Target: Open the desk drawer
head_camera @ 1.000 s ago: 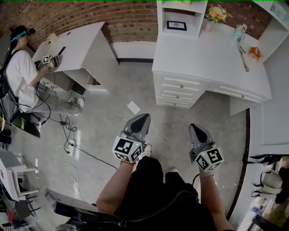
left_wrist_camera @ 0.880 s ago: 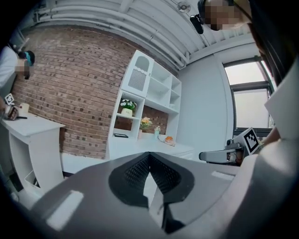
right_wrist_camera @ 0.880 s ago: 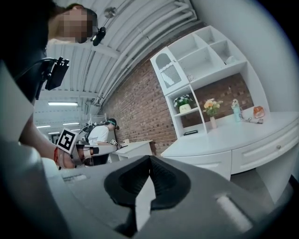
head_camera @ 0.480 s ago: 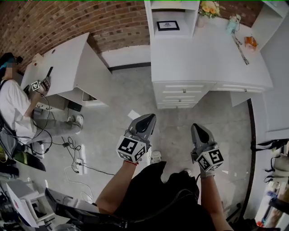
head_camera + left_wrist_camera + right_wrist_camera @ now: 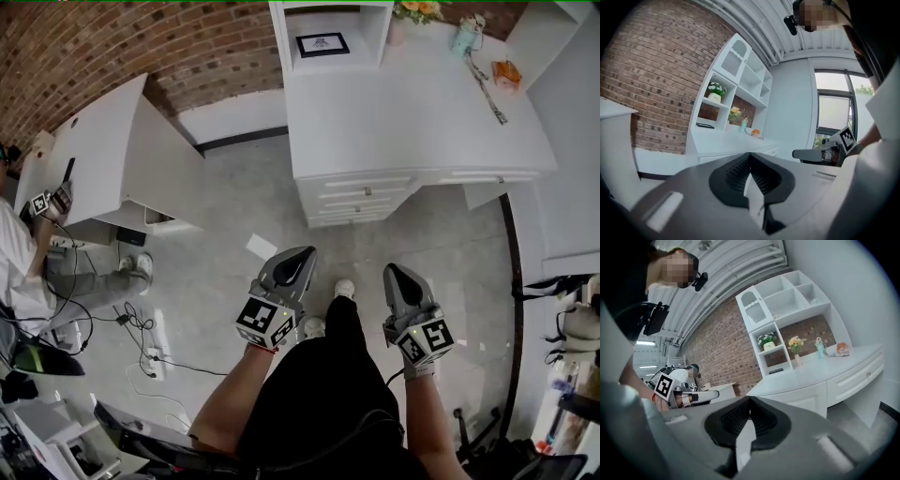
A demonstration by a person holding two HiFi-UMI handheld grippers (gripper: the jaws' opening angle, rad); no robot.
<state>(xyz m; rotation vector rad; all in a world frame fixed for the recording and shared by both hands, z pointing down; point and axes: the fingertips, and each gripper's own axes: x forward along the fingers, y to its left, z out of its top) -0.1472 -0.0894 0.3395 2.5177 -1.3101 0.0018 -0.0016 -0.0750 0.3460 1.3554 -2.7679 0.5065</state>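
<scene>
Left tongs [image 5: 298,255] and right tongs [image 5: 394,275] near, both closed, empty. Drawers [image 5: 361,197] far, all shut, under the white surface [image 5: 412,103], well apart from the tongs. Risk: reaching in closed, the tongs bump or slip off the small knob [image 5: 367,191].

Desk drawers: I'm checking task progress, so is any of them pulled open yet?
No, in the head view all the drawer fronts sit flush with the white desk.
</scene>
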